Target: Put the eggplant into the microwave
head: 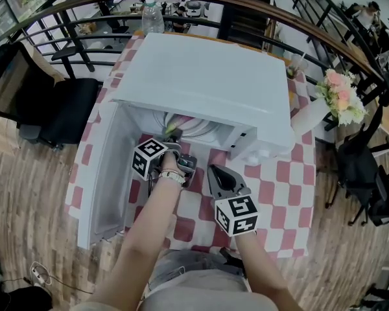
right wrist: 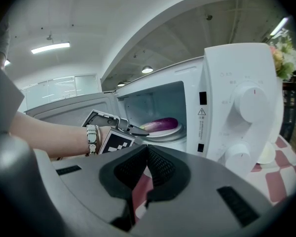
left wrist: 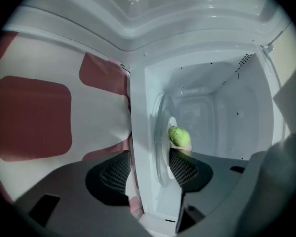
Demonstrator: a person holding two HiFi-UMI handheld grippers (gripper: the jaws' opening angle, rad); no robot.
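Observation:
The purple eggplant (right wrist: 162,124) lies on the glass plate (right wrist: 164,132) inside the white microwave (head: 207,76), whose door (head: 107,167) hangs open to the left. From above, its pale purple body (head: 185,126) shows in the opening. In the left gripper view only its green stem end (left wrist: 179,136) shows, just beyond the jaws. My left gripper (head: 172,138) (left wrist: 150,174) (right wrist: 133,129) reaches into the opening, open, its pads apart and pressing on nothing. My right gripper (head: 214,171) (right wrist: 147,169) hangs shut and empty in front of the microwave.
The microwave stands on a red-and-white checked cloth (head: 272,193). Its control knobs (right wrist: 251,100) are on the right of the opening. A water bottle (head: 152,15) stands behind it, flowers (head: 342,96) at the right. A black chair (head: 65,109) is at the left.

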